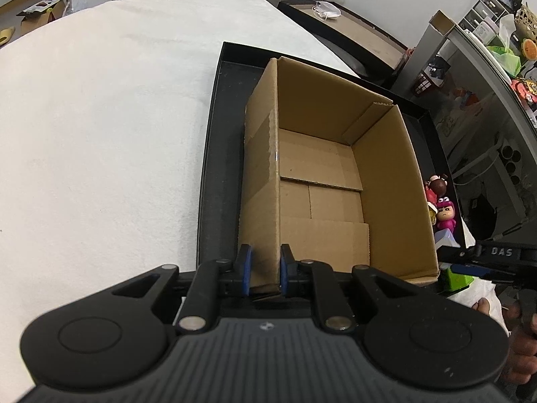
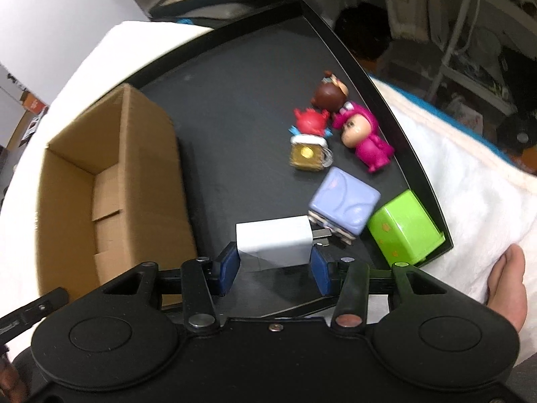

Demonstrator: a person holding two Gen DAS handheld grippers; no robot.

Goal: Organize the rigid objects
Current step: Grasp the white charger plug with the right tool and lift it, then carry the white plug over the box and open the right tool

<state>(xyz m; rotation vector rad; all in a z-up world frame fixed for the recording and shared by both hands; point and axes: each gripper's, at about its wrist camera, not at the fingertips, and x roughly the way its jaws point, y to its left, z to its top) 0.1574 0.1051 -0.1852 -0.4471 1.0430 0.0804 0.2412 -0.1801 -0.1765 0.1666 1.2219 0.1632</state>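
1. Right gripper (image 2: 275,263) has its blue pads clamped on the white charger (image 2: 273,241), held near the front of the black tray (image 2: 235,107), beside the cardboard box (image 2: 110,181).
2. Left gripper (image 1: 265,270) is pinched shut on the box's near wall, steadying it.
3. Risk: the pads catch only the charger's lower end, so a quick swing could tip it out.
4. Risk: its prongs sit right by the lilac cube (image 2: 344,201); through the blur I can't tell if they touch, and a sideways pull might drag it.
5. The charger's long axis runs across the jaws, prongs pointing right towards the green block (image 2: 406,228).
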